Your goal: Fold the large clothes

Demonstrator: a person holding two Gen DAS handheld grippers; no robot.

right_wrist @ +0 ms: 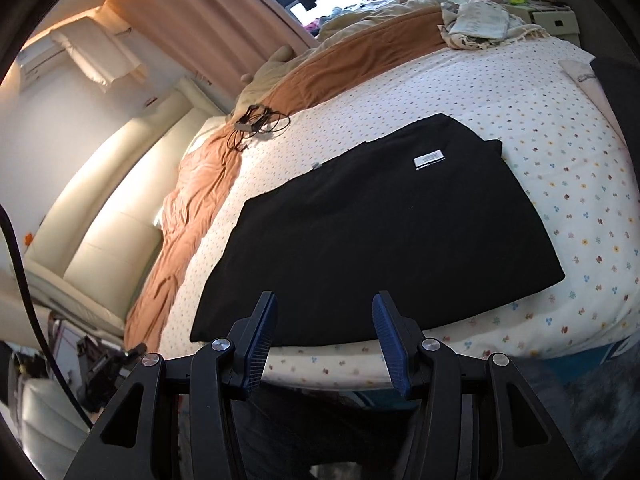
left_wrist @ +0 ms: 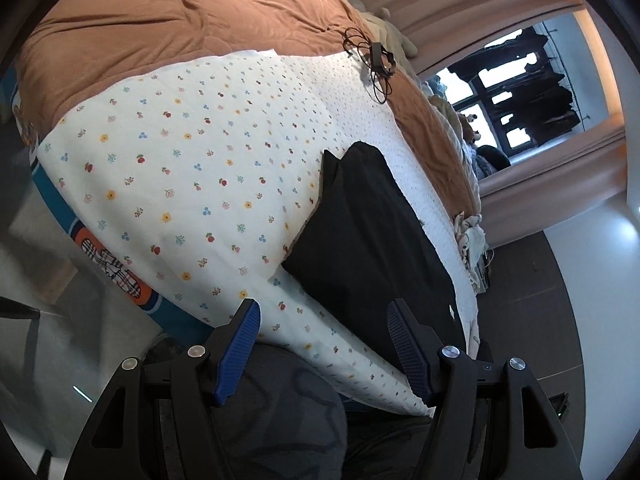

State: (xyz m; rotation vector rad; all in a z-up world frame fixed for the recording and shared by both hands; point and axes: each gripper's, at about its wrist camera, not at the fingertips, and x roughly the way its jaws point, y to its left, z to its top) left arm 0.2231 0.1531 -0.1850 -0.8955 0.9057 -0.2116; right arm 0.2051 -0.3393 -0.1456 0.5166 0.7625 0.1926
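Folded black garment (right_wrist: 376,236) flat on the white floral-print sheet (left_wrist: 192,168) spread over the bed, near its front edge; small white label (right_wrist: 428,159) on top toward the far side. Left gripper (left_wrist: 322,340) hovering at the bed's edge, blue-padded fingers (left_wrist: 236,354) spread apart with nothing between them, the black garment just beyond the right-hand finger. Right gripper (right_wrist: 324,340) poised just short of the garment's near hem, fingers (right_wrist: 390,350) likewise parted and empty, clear of the cloth. Rust-brown quilt (left_wrist: 152,20) covering the far part of the bed; tangle of black cable (right_wrist: 260,124) lying on the quilt's edge; pink curtains (right_wrist: 224,12) beyond.
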